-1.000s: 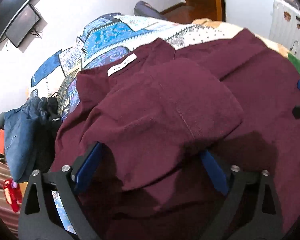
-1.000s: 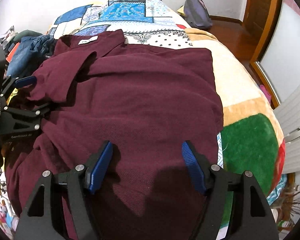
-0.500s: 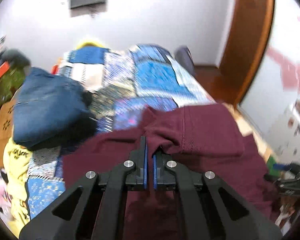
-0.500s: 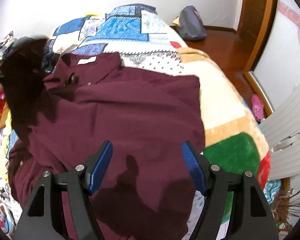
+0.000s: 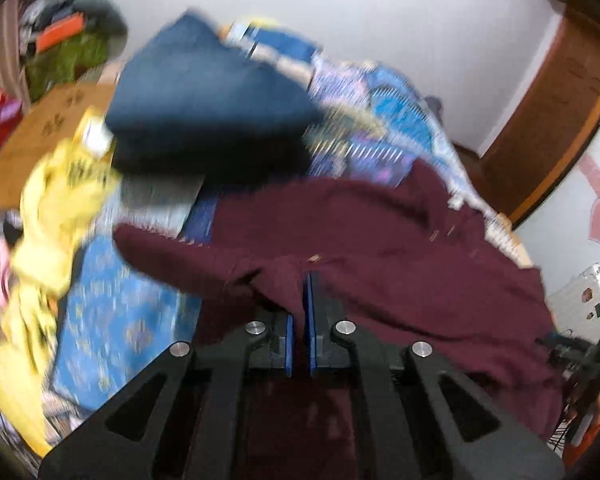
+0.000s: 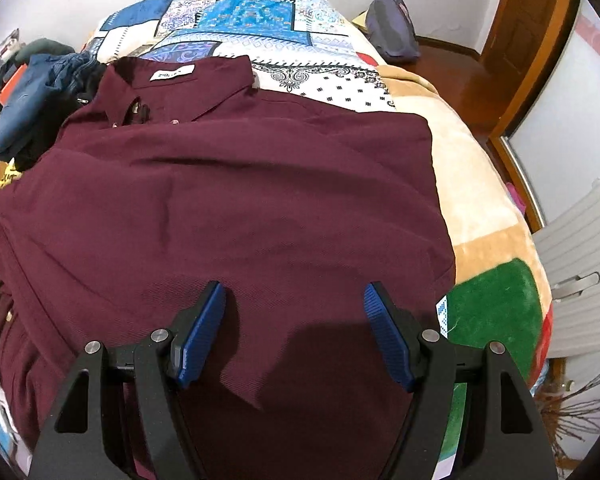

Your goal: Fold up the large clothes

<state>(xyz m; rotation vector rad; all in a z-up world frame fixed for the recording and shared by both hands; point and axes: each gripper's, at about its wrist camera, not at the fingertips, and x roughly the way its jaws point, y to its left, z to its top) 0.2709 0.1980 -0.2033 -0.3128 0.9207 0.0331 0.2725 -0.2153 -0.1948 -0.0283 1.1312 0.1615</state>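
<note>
A large maroon button shirt point(image 6: 228, 200) lies spread on the bed, collar with a white label point(image 6: 172, 74) at the far end. My right gripper point(image 6: 296, 304) is open and empty, hovering just above the shirt's near part. In the blurred left wrist view my left gripper point(image 5: 303, 284) is shut on a fold of the maroon shirt point(image 5: 380, 240) and holds it lifted, with a sleeve trailing to the left.
A patchwork quilt point(image 6: 260, 20) covers the bed. Folded blue jeans point(image 5: 204, 96) and yellow clothing point(image 5: 48, 216) lie at the left side. A grey bag point(image 6: 394, 32) sits at the far end. A white suitcase point(image 6: 580, 256) and wooden door point(image 6: 532, 40) stand right.
My left gripper went from open to shut on the shirt and has pulled it out to the left. The folded-over sleeve is gone from the shirt's front. My right gripper stays open.
</note>
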